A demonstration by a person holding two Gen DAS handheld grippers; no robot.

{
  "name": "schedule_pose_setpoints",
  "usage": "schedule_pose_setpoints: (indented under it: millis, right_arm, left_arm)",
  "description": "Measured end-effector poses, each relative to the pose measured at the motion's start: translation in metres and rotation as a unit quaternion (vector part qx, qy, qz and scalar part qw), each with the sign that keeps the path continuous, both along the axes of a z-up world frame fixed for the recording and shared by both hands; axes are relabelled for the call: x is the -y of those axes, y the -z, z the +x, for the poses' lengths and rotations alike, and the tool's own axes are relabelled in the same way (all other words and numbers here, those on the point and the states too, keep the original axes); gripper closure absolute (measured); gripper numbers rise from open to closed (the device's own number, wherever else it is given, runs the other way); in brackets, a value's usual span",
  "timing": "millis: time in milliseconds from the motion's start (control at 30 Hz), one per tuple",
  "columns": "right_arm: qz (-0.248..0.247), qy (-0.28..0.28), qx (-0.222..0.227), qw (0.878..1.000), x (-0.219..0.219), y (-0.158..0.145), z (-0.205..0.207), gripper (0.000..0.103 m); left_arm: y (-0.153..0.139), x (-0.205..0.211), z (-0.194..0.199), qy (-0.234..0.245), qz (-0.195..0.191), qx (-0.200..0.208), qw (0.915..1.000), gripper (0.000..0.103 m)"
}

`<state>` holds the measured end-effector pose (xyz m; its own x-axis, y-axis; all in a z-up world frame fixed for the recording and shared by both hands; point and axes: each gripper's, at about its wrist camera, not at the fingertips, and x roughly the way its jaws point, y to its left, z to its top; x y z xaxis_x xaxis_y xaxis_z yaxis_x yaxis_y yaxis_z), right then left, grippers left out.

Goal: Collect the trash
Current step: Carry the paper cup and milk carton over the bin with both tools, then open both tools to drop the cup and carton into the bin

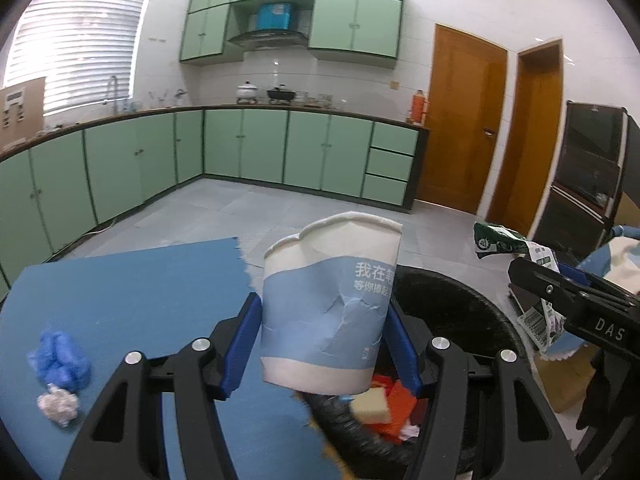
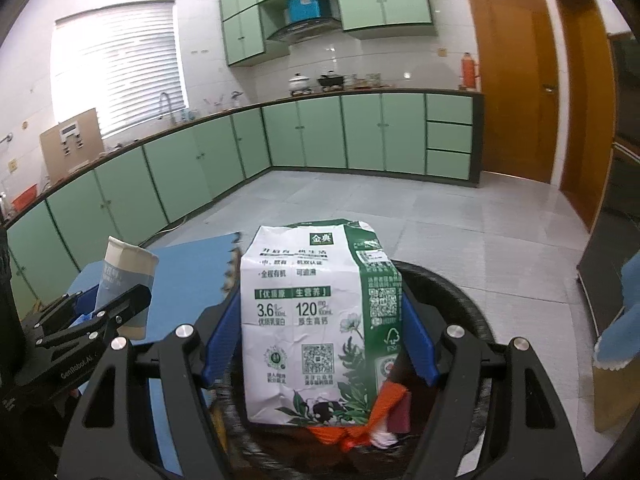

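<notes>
My left gripper (image 1: 322,320) is shut on a crumpled blue-and-white paper cup (image 1: 328,312), held over the left rim of a black trash bin (image 1: 460,312). My right gripper (image 2: 320,332) is shut on a white-and-green milk carton (image 2: 316,320), held over the same bin (image 2: 452,292). The bin holds orange, beige and white scraps (image 1: 384,404). The right gripper with its carton (image 1: 504,240) shows at the right of the left wrist view. The left gripper with its cup (image 2: 124,280) shows at the left of the right wrist view.
A blue mat (image 1: 120,300) lies on the floor left of the bin, with a crumpled blue glove (image 1: 60,356) and a grey foil ball (image 1: 58,404) on it. Green kitchen cabinets (image 1: 160,160) line the far walls. A dark appliance (image 1: 588,176) stands at the right.
</notes>
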<state>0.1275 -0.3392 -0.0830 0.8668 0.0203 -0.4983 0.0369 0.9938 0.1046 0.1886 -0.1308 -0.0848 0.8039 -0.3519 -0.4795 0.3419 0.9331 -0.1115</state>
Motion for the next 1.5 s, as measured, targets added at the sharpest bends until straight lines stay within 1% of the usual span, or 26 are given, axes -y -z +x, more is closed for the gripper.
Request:
schedule_pose_setpoints:
  millis: [233,400,567,700,800,833,867,900,1000,1167,1367,1500]
  right_arm:
    - [0.004,0.027,-0.012,1.000,0.043,0.017,0.008,0.034]
    - [0.008,0.041,-0.027,0.999,0.061,0.034,0.013,0.034]
    - [0.008,0.052,-0.042,0.998,0.077,0.051,0.020,0.034]
    - [0.002,0.053,-0.053,0.997,0.080,0.060,0.029,0.034]
    - [0.000,0.060,-0.059,0.996,0.084,0.066,0.032,0.029]
    - [0.001,0.062,-0.061,0.996,0.085,0.067,0.033,0.023]
    - [0.001,0.068,-0.061,0.996,0.086,0.068,0.034,0.019]
    - [-0.001,0.072,-0.060,0.996,0.086,0.069,0.033,0.018]
    - [-0.004,0.081,-0.062,0.995,0.088,0.071,0.032,0.014]
    - [0.002,0.085,-0.058,0.995,0.083,0.066,0.028,0.013]
    - [0.004,0.070,-0.048,0.996,0.059,0.053,0.021,0.012]
    - [0.010,0.054,-0.041,0.998,0.036,0.044,0.016,0.012]
  left_arm:
    - [0.010,0.048,0.016,0.030,0.003,-0.004,0.9996,0.043]
    - [0.024,0.077,0.026,0.050,0.010,-0.010,0.9986,0.043]
    - [0.032,0.095,0.042,0.056,0.016,-0.023,0.9980,0.043]
    - [0.039,0.105,0.051,0.061,0.018,-0.035,0.9974,0.043]
    - [0.042,0.105,0.055,0.069,0.013,-0.046,0.9965,0.038]
    - [0.042,0.104,0.057,0.074,0.008,-0.049,0.9960,0.032]
    - [0.041,0.103,0.058,0.079,0.003,-0.051,0.9955,0.028]
    - [0.039,0.102,0.058,0.079,0.002,-0.048,0.9957,0.025]
    - [0.037,0.097,0.058,0.078,0.003,-0.046,0.9959,0.024]
    - [0.028,0.075,0.054,0.061,-0.005,-0.039,0.9974,0.024]
    - [0.012,0.039,0.039,0.037,-0.004,-0.017,0.9992,0.023]
    - [0.006,0.011,0.026,0.017,-0.006,-0.012,0.9998,0.023]
